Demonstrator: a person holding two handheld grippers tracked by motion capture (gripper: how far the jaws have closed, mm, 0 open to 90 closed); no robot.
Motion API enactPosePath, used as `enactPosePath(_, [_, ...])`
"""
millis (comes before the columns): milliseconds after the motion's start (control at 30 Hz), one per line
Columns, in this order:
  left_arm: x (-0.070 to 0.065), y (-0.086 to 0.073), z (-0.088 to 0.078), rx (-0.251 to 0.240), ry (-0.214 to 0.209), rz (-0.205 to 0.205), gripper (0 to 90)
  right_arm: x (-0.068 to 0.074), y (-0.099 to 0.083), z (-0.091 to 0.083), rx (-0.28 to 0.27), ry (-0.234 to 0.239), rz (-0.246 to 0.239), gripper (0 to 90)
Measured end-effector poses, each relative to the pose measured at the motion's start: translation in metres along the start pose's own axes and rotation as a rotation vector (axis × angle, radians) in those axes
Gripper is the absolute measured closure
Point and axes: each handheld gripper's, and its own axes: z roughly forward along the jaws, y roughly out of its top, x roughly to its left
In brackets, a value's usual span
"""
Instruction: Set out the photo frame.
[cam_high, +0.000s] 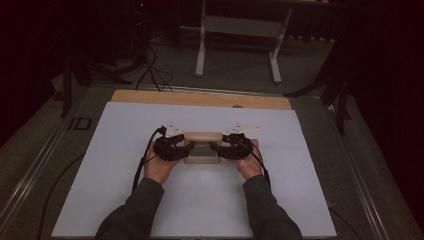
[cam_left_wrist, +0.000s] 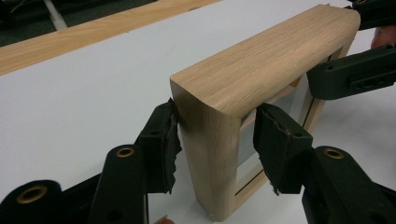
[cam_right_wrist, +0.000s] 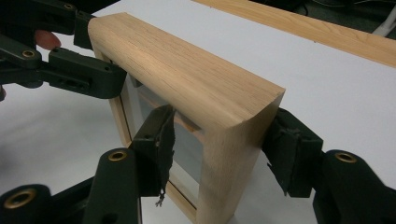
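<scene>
Wooden frame (cam_high: 202, 146) standing upright mid-bench (cam_high: 125, 150), left hand-held gripper (cam_left_wrist: 215, 144) at its 9 o'clock end, right hand-held gripper (cam_right_wrist: 219, 151) at 3 o'clock, both straddling it with jaws apart, pads barely touching.

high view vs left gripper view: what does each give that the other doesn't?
High view: the person's sleeves, the floor, and a white stand beyond the table.
Left gripper view: a close-up of the left gripper straddling the wooden frame at its near post; one pad touches it, the other stands just off.
Both: the frame upright on the white sheet, the right gripper at its other end, and the table's wooden edge.
</scene>
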Motion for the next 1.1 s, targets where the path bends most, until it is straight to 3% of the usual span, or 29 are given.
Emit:
enactPosePath(767, [0.0058, 0.0011, 0.0075, 0.017, -0.01, -0.028, 48.0, -0.0076, 0.0007, -0.0007, -0.002, 0.01, 0.037, 41.2])
enactPosePath(1100, [0.0041, 0.0, 0.0075, 0.024, -0.008, -0.043, 49.0, -0.009, 0.0017, -0.0026, -0.011, 0.009, 0.03, 50.2])
